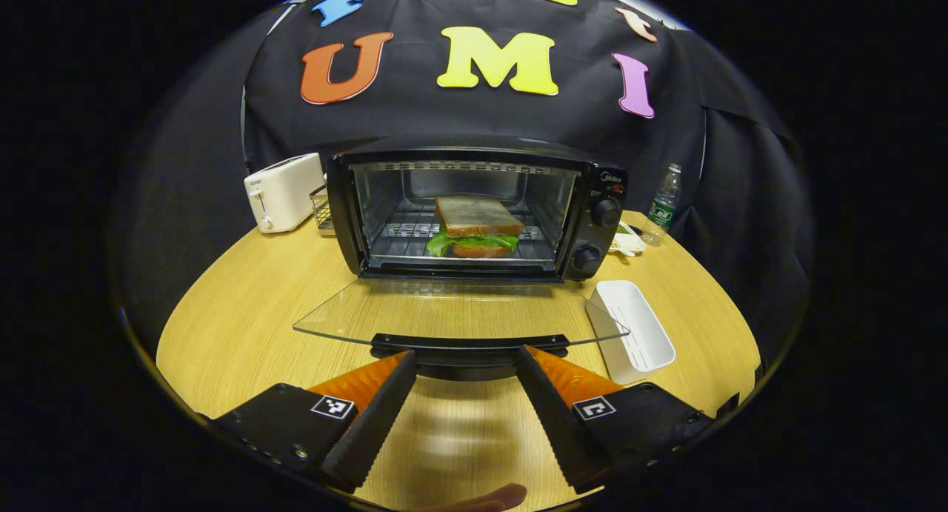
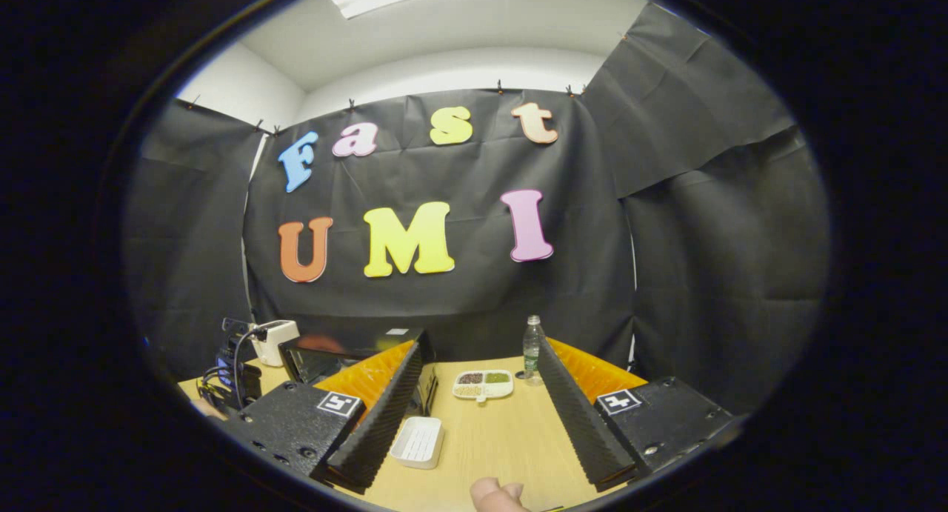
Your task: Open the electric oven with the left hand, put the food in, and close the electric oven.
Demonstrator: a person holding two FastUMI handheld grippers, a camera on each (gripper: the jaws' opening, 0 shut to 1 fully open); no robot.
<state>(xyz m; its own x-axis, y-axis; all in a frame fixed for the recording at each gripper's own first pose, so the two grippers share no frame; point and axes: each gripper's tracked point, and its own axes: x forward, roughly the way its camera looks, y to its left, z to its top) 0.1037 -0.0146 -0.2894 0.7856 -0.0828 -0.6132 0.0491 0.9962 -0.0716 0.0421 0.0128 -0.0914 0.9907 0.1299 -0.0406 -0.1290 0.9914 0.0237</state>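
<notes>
Sandwich [image 1: 474, 227] on the oven [image 1: 474, 208] rack; spread, empty left gripper [image 1: 465, 364] at the door handle [image 1: 469, 341], next lifting it shut.

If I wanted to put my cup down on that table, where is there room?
Bare wood lies left of the glass door, in front of the toaster, and on the near table under the left tool. It is crowded right of the oven: white tray, bottle.

Oven mouth: we see the electric oven [image 1: 474, 208] open, sandwich [image 1: 474, 227] mid-rack, room above it.
Oven front: lowered glass door [image 1: 459, 316] bars our approach.
Oven right: white tray [image 1: 631, 323] close by.
</notes>
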